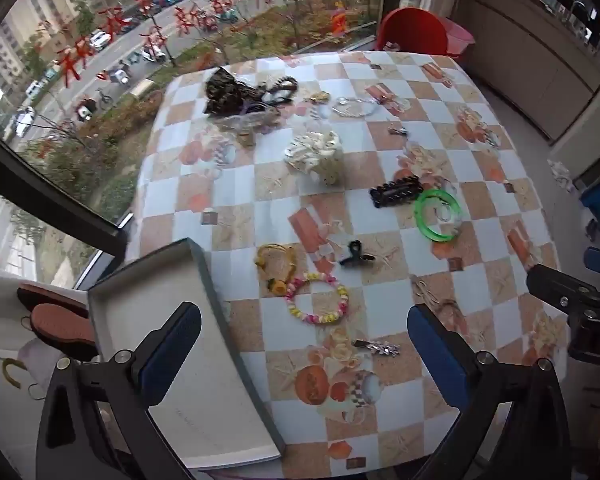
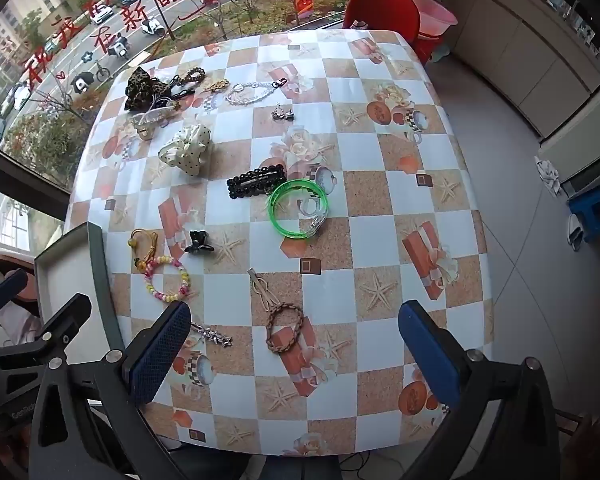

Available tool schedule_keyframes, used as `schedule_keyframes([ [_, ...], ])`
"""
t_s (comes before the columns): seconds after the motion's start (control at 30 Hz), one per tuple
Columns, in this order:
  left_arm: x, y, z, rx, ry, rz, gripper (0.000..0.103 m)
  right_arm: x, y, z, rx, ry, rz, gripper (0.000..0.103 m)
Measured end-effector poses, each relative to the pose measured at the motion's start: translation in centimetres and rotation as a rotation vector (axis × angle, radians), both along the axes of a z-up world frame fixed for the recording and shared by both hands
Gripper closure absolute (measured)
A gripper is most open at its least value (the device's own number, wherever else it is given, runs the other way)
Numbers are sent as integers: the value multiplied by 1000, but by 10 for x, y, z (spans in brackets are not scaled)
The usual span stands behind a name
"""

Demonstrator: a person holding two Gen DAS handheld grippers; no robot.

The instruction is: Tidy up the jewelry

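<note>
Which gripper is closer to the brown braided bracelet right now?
Right. The brown braided bracelet lies just ahead of the open right gripper, between its fingers. The left gripper hovers further left, by the gray box.

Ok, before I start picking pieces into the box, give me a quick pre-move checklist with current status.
1. Left hand-held gripper open and holding nothing: ok.
2. Right hand-held gripper open and holding nothing: ok.
3. Grey box open, inside looks bare: ok.
4. Box fully on the table: not ok, it overhangs the left edge.
5. Brown braided ring, nearest the right gripper, lies unobstructed: ok.
6. Green bangle separate from the clear piece: cannot tell.
</note>
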State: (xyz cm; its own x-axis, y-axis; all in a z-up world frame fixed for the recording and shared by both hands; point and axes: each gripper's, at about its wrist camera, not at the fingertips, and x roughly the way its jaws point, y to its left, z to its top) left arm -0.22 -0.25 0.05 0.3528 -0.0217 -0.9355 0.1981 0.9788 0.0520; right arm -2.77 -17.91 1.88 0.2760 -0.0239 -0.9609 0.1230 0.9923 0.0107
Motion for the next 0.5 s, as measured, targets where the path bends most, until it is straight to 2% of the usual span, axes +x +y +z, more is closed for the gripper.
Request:
schedule_keyframes([
  [0.03,-2,-1,1,4,-5,-1,0,0,0,0,2,-2,0,0],
  [0.1,3,2,0,-17,37,-2,0,0,0,0,4,-3,1,0],
  [0.5,6,5,-4,-8,39,21,0,1,0,-1,6,11,9,0],
])
